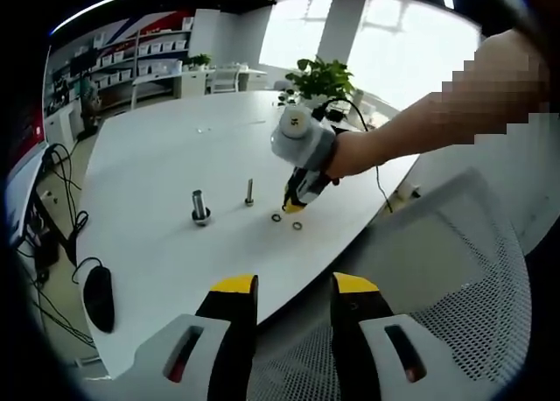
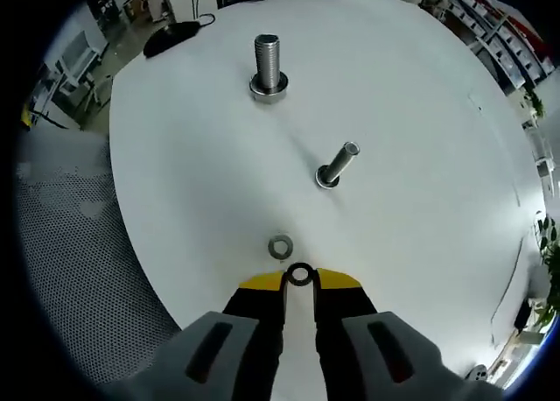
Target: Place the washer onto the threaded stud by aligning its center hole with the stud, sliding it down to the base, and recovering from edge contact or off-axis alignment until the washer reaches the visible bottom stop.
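Two studs stand on the white table point(image 2: 420, 112): a thick threaded stud point(image 2: 267, 66) point(image 1: 200, 206) on a wide base and a thinner bolt point(image 2: 337, 165) point(image 1: 249, 192). Two washers lie flat near the table edge. The farther washer point(image 2: 280, 247) point(image 1: 276, 217) lies free. The nearer washer point(image 2: 299, 274) point(image 1: 297, 225) sits right at my right gripper's point(image 2: 299, 280) yellow tips, whose jaws stand a narrow gap apart. In the left gripper view a person's hand holds that right gripper point(image 1: 294, 205) just above the nearer washer. My left gripper point(image 1: 295, 285) hangs open and empty, off the table's near edge.
A black mouse point(image 1: 99, 298) point(image 2: 171, 36) and cables lie at the table's left end. A mesh chair point(image 1: 437, 270) point(image 2: 70, 270) stands beside the table edge. A potted plant point(image 1: 322, 79) is on the far side, and shelves line the back wall.
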`<control>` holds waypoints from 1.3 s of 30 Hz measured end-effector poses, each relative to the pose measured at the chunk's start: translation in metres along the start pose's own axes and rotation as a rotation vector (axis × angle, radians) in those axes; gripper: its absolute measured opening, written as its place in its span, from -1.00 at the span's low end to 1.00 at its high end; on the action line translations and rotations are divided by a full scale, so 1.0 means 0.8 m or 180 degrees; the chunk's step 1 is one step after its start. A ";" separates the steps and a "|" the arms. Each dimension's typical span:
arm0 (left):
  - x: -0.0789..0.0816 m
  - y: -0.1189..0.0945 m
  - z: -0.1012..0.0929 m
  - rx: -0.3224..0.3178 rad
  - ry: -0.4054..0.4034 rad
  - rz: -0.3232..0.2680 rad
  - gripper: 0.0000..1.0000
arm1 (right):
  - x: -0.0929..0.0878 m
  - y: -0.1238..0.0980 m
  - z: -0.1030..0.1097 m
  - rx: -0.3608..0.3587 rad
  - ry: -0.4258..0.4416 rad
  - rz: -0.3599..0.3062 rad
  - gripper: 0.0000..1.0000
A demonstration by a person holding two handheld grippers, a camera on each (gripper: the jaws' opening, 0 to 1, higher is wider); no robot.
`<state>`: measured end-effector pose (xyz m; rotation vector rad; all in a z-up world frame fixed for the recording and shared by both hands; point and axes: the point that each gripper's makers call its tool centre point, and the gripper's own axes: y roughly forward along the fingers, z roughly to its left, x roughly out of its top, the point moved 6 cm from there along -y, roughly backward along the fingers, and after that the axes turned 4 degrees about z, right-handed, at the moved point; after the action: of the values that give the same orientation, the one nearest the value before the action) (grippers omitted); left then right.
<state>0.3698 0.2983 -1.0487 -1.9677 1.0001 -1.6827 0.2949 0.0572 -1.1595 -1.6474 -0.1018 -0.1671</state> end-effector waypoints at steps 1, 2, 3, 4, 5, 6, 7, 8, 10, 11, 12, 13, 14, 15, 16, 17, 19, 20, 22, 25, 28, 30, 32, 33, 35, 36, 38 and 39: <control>0.000 0.000 0.000 0.0001 -0.0002 -0.0003 -0.38 | 0.004 -0.004 -0.003 -0.0002 0.0005 -0.0019 -0.72; 0.000 0.000 0.001 0.0001 0.0000 -0.0006 -0.38 | 0.007 -0.006 -0.005 0.0000 0.0008 -0.0046 -0.72; 0.000 0.000 0.001 0.0001 0.0001 -0.0009 -0.38 | 0.012 -0.010 -0.008 -0.0009 0.0006 -0.0098 -0.72; 0.000 0.000 0.000 -0.0002 -0.0001 -0.0013 -0.38 | 0.015 -0.020 -0.003 -0.0024 0.0001 -0.0133 -0.72; 0.000 0.000 0.001 -0.0001 -0.0003 -0.0017 -0.38 | 0.020 -0.026 -0.004 -0.0023 -0.0001 -0.0177 -0.72; 0.000 0.000 0.001 -0.0002 0.0001 -0.0019 -0.38 | 0.024 -0.024 -0.004 -0.0021 -0.0001 -0.0204 -0.72; 0.000 0.000 0.001 -0.0003 0.0004 -0.0020 -0.38 | 0.028 -0.027 -0.006 -0.0033 -0.0022 -0.0242 -0.72; 0.000 0.000 0.001 -0.0001 0.0005 -0.0025 -0.38 | 0.035 -0.036 -0.006 -0.0066 -0.0067 -0.0291 -0.72; 0.000 -0.001 0.001 -0.0001 0.0000 -0.0033 -0.38 | 0.047 -0.040 -0.009 -0.0081 -0.0108 -0.0331 -0.72; 0.000 -0.001 0.001 0.0002 0.0002 -0.0038 -0.38 | 0.051 -0.042 -0.010 -0.0098 -0.0123 -0.0356 -0.72; 0.001 -0.001 0.001 0.0003 0.0004 -0.0041 -0.38 | 0.052 -0.046 -0.010 -0.0114 -0.0129 -0.0381 -0.72; 0.001 -0.002 0.001 0.0006 0.0001 -0.0047 -0.39 | 0.057 -0.050 -0.011 -0.0134 -0.0140 -0.0419 -0.72; 0.001 -0.002 0.001 0.0008 0.0002 -0.0049 -0.39 | 0.063 -0.048 -0.013 -0.0135 -0.0148 -0.0448 -0.72; 0.001 -0.001 0.001 0.0008 0.0002 -0.0050 -0.39 | 0.066 -0.048 -0.013 -0.0136 -0.0159 -0.0463 -0.72; 0.002 0.000 0.002 0.0009 0.0001 -0.0055 -0.39 | 0.070 -0.046 -0.016 -0.0150 -0.0183 -0.0508 -0.72; 0.001 0.000 0.002 0.0010 0.0000 -0.0057 -0.39 | 0.074 -0.047 -0.017 -0.0170 -0.0215 -0.0570 -0.72; 0.001 0.000 0.003 0.0012 0.0000 -0.0060 -0.39 | 0.084 -0.049 -0.018 -0.0174 -0.0243 -0.0588 -0.72; 0.001 0.000 0.004 0.0012 0.0001 -0.0064 -0.39 | 0.085 -0.050 -0.019 -0.0178 -0.0257 -0.0591 -0.72; 0.002 0.000 0.003 0.0011 -0.0001 -0.0068 -0.39 | 0.089 -0.047 -0.021 -0.0181 -0.0304 -0.0557 -0.72; 0.002 0.000 0.003 0.0007 0.0002 -0.0072 -0.39 | 0.092 -0.043 -0.022 -0.0178 -0.0364 -0.0479 -0.72; 0.001 0.000 0.002 0.0004 0.0001 -0.0073 -0.39 | 0.086 -0.044 -0.021 -0.0174 -0.0365 -0.0429 -0.72; 0.001 -0.001 0.001 0.0001 0.0002 -0.0075 -0.39 | 0.085 -0.040 -0.023 -0.0163 -0.0345 -0.0404 -0.72; 0.001 0.000 0.001 0.0001 0.0002 -0.0075 -0.39 | 0.086 -0.036 -0.027 -0.0155 -0.0356 -0.0384 -0.72; 0.001 0.000 0.001 0.0000 0.0002 -0.0078 -0.39 | 0.087 -0.034 -0.028 -0.0154 -0.0355 -0.0373 -0.72; 0.002 0.000 0.001 -0.0003 -0.0002 -0.0083 -0.39 | 0.088 -0.037 -0.029 -0.0158 -0.0371 -0.0362 -0.72; 0.002 0.000 0.000 -0.0005 0.0000 -0.0082 -0.39 | 0.089 -0.037 -0.028 -0.0155 -0.0381 -0.0361 -0.72; 0.002 -0.001 -0.002 -0.0009 0.0002 -0.0081 -0.39 | 0.089 -0.036 -0.025 -0.0150 -0.0377 -0.0348 -0.72; 0.003 -0.001 -0.001 -0.0009 0.0001 -0.0081 -0.39 | 0.088 -0.035 -0.024 -0.0144 -0.0379 -0.0340 -0.72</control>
<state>0.3696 0.2976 -1.0465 -1.9900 0.9821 -1.6959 0.3590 0.0382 -1.1186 -1.6976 -0.2787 -0.1536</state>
